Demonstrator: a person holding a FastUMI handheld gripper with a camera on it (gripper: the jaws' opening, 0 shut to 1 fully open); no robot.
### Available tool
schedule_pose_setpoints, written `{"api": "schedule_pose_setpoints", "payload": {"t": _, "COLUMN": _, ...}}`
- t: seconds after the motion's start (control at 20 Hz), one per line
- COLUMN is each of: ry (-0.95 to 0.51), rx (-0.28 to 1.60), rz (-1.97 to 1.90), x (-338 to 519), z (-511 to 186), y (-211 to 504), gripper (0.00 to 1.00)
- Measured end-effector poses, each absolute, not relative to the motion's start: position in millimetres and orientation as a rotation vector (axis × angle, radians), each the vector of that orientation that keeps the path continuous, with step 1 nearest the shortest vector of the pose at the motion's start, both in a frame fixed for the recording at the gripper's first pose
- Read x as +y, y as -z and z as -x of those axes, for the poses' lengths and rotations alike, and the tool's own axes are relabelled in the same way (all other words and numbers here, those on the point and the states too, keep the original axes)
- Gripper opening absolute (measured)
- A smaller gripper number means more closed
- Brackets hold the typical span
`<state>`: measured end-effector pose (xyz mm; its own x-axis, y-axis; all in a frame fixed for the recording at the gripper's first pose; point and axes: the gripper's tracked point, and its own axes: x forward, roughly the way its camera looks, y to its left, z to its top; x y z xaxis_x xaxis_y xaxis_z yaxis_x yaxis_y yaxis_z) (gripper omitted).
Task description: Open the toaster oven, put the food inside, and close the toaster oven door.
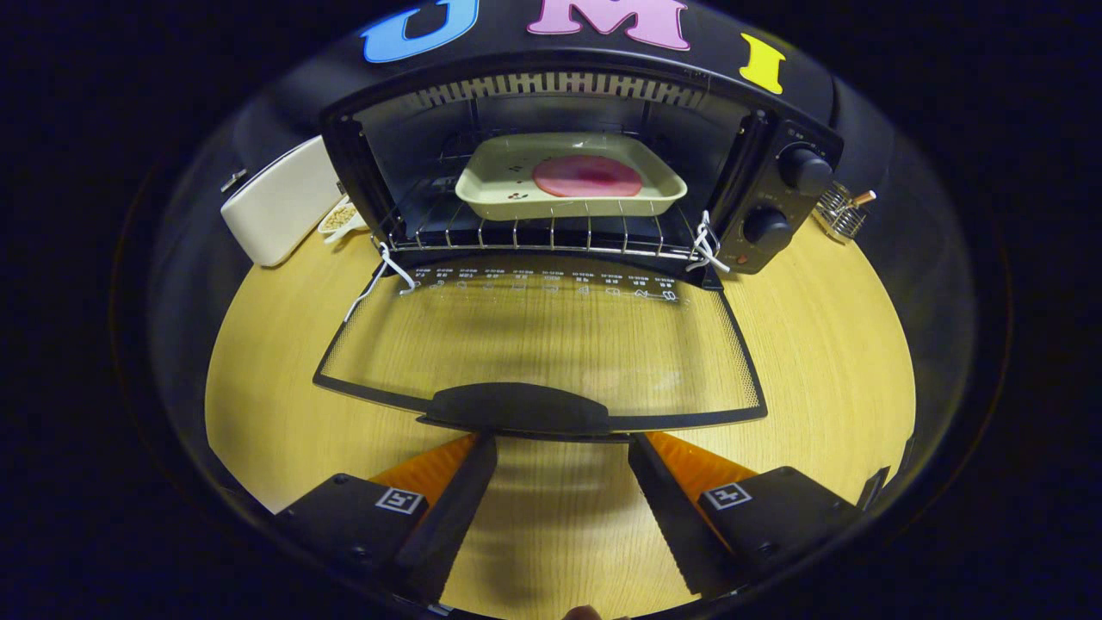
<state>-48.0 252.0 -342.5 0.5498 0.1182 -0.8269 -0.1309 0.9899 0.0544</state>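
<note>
The gripper (561, 443) sits nearest, its two fingers spread wide with bare wooden tabletop (551, 525) showing between them; it grasps nothing. The fingertips reach up to the door handle (516, 407), one at each end of it, though I cannot tell whether they touch it. Beyond the handle, the glass door (542, 344) of the toaster oven (775, 129) lies folded down flat over the table, fully open. Past the door's hinge, the wire rack (534, 234) holds a cream baking tray (570, 176) with a round pink slice of meat (587, 175) on it, inside the oven cavity. Two control knobs (802, 170) sit right of the cavity. A white box (280, 205) stands left of the oven.
</note>
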Motion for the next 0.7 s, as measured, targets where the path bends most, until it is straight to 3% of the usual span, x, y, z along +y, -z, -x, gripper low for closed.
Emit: {"api": "schedule_pose_setpoints", "payload": {"t": 0.7, "ry": -0.193, "rx": 0.75, "rz": -0.047, "x": 248, "z": 47, "y": 276, "gripper": 1.0}}
